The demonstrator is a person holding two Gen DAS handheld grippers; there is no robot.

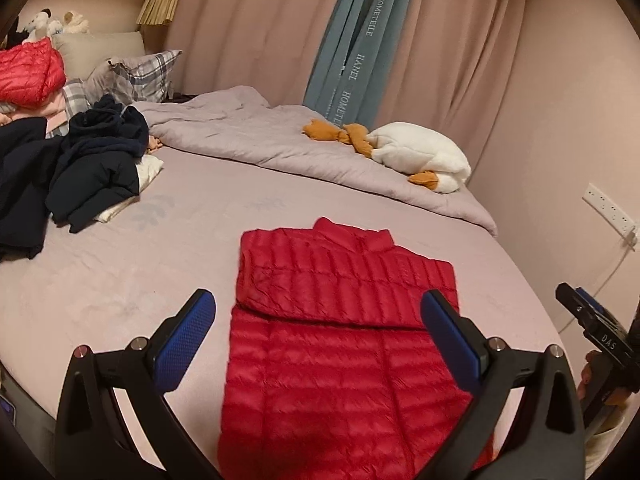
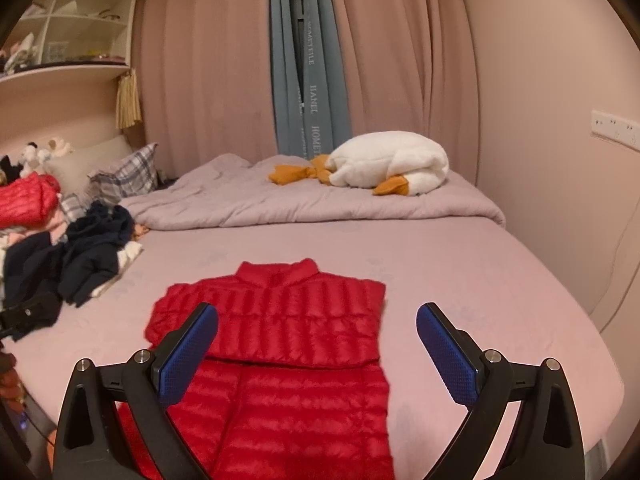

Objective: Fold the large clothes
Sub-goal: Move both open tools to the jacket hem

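Both fingers (image 1: 192,340) wide apart, empty.

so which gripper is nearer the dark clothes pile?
Left. The left gripper is over the red jacket, nearer the dark clothes pile; the right gripper hangs off its right edge.

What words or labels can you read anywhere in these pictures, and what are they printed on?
"HANEL HOMETELE", repeated down the blue curtain, seen also from the right wrist.
"DAS", on the black body of the right gripper.
Nothing readable on the red down jacket, the wall socket strip or the shelf items.
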